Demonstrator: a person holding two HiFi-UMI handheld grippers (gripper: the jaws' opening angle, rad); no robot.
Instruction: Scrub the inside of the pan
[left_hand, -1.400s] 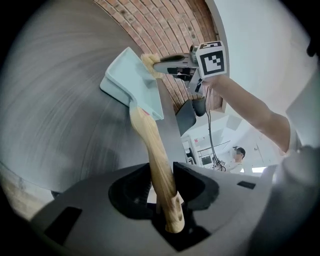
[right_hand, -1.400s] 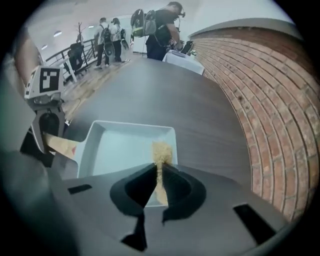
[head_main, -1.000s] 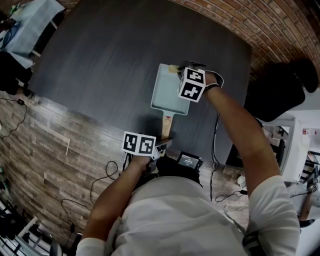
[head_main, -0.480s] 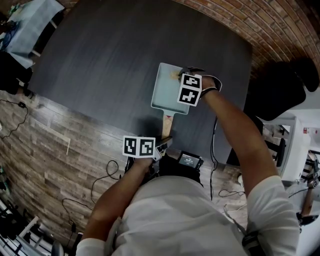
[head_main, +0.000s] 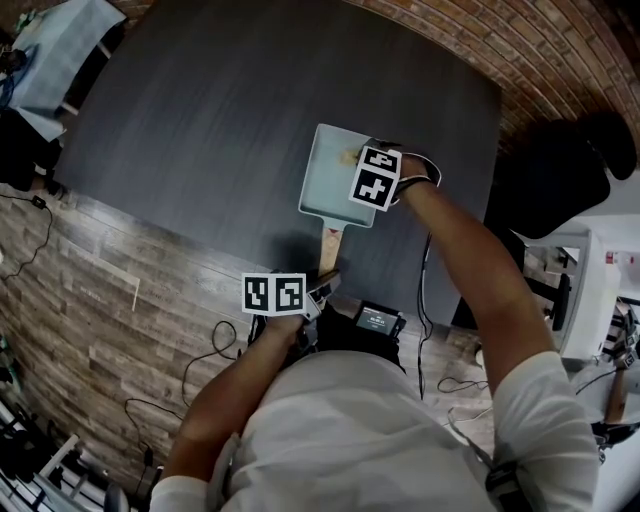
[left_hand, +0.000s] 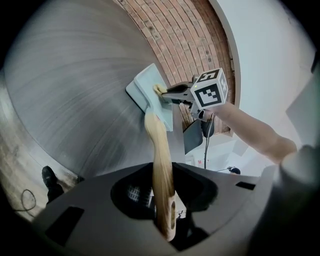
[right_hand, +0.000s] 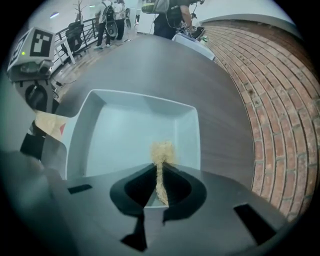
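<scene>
A pale blue rectangular pan (head_main: 325, 195) with a wooden handle (head_main: 328, 248) lies on the dark table. My left gripper (head_main: 326, 282) is shut on the end of that handle (left_hand: 161, 165) at the table's near edge, and in the left gripper view the handle runs up from the jaws to the pan (left_hand: 145, 92). My right gripper (head_main: 353, 160) points steeply down over the pan's far right part. It is shut on a tan fibrous scrubber (right_hand: 161, 151). The scrubber's tip sits by the pan's floor (right_hand: 130, 135) near the right wall; I cannot tell whether they touch.
The dark grey table (head_main: 220, 110) stretches wide to the left and beyond the pan. A black box (head_main: 377, 320) and cables (head_main: 428, 300) hang below the table's near edge. A black chair (head_main: 560, 180) stands to the right, with a brick floor (head_main: 560, 60) around it.
My right gripper has come down and a little toward the handle side of the pan with the scrubber in it. The left gripper has kept its place on the handle.
</scene>
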